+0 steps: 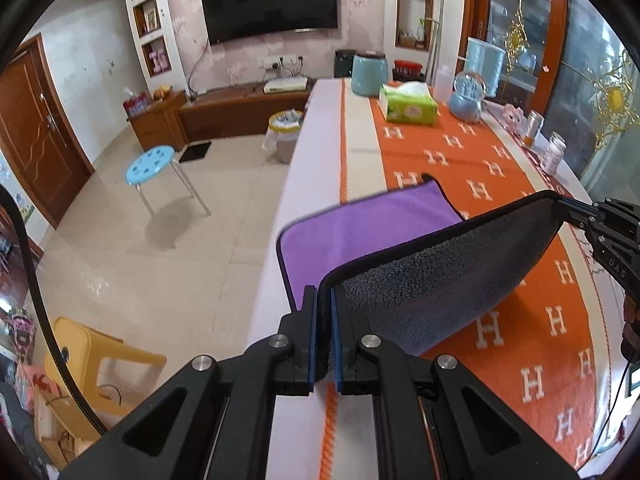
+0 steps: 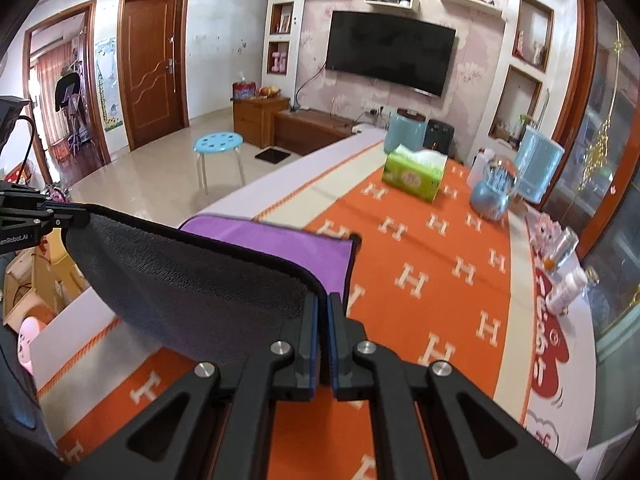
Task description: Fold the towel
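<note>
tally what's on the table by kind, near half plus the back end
Towel, purple one side, grey the other: 1
Tissue box, green: 1
Teal canister: 1
Blue globe ornament: 1
Small jars at the right edge: 2
Total: 6

Left gripper and right gripper each have jaws clamped on a towel corner.

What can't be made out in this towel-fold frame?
- Towel: the near part on the table, hidden in both views by its own lifted grey flap.
- Bottle labels: too small and blurred, right wrist view.
- Right gripper body: cut off by the left view's edge.
</note>
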`<state>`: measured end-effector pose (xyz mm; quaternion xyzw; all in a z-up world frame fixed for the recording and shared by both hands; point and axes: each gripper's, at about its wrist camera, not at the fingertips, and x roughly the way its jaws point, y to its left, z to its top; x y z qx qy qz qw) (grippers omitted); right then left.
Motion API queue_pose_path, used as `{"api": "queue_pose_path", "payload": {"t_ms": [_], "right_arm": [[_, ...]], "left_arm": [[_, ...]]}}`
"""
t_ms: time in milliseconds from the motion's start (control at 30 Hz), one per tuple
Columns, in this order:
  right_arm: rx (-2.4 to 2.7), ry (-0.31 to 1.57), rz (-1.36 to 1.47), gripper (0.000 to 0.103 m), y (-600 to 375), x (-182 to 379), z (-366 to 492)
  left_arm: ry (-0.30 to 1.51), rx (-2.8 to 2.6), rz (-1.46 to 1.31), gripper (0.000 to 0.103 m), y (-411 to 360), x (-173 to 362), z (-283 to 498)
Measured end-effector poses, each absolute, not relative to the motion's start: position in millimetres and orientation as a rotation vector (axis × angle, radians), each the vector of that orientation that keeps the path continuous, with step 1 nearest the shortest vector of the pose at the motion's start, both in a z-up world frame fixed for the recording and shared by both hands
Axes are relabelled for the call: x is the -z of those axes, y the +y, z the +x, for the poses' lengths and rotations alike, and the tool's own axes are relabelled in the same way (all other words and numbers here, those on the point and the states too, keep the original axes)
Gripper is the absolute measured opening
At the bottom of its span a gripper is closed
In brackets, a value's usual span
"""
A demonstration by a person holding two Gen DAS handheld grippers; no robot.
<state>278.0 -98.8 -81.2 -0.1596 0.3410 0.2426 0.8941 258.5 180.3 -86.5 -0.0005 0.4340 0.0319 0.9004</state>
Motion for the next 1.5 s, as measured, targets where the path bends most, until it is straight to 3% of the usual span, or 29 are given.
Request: {"api": "queue_pose_path", "payload": {"t_ms": [300,1067,1200,1267,1367,1400,1467,1500], "right_arm": [[-0.467,0.625,-0.324,0.004,-82,85,325],[-0.37,0.538,-0.396,0.004,-37,167,387],[-0.353,0.55,-0.382,0.01,-39,173,391],[-0.338,0.56,-0.373,0.017,-41,176,393],[-0.327,0.568,-0.357,0.041,-43,177,395],[-0.324,0.563,-0.352,0.043,-44,176,394],[-0.318,0.553,-0.344,0.044,-45,173,392],[-0.318,0.549,-0.342,0.045,-46,172,391]], "left_arm": [[0.842,-0.088,0.007,0.004,197,89,306],[0.876,-0.174,-0.057,0.006,216,176,396],[0.877,-0.199,-0.063,0.009,214,183,401],[0.884,-0.21,-0.062,0.023,215,184,400],[0.863,-0.223,-0.075,0.04,215,181,396],[0.857,-0.218,-0.082,0.042,216,179,395],[0.856,-0.224,-0.091,0.057,217,176,393],[0.854,-0.228,-0.094,0.058,217,174,392]]}}
